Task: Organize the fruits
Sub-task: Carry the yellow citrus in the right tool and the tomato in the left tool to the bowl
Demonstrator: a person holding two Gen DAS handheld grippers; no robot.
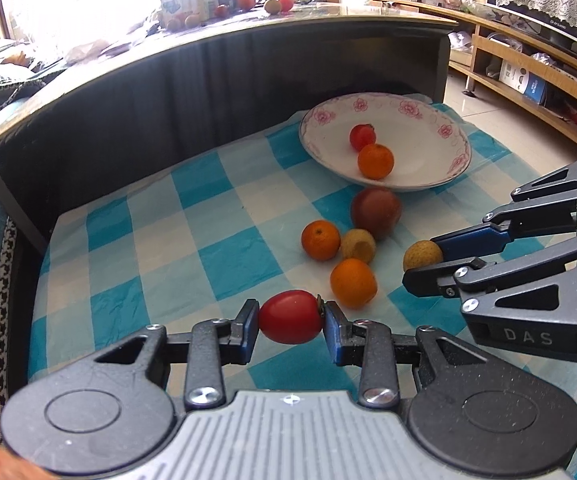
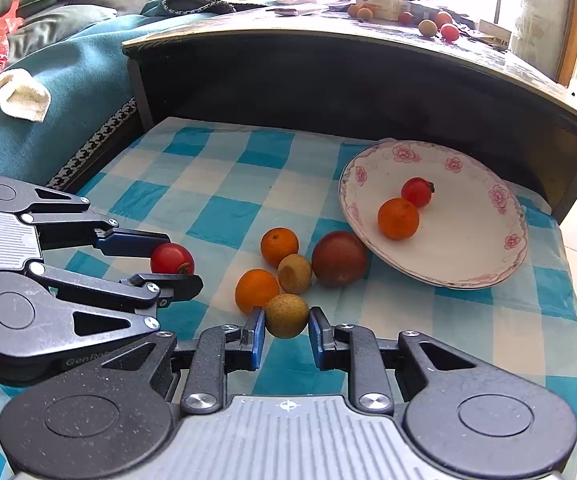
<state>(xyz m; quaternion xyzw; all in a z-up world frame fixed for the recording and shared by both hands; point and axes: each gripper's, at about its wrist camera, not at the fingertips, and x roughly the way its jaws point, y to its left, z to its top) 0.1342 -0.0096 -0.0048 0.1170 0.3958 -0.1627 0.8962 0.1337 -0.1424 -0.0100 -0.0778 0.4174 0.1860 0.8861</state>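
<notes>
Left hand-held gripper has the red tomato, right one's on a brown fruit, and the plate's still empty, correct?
Not quite: the plate is not empty. The right wrist view shows an orange and a small tomato in it. The rest stands.

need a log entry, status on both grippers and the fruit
Left gripper shut on red tomato. Right gripper around tan fruit, grip unconfirmed. Plate holds two; path clear.
</notes>
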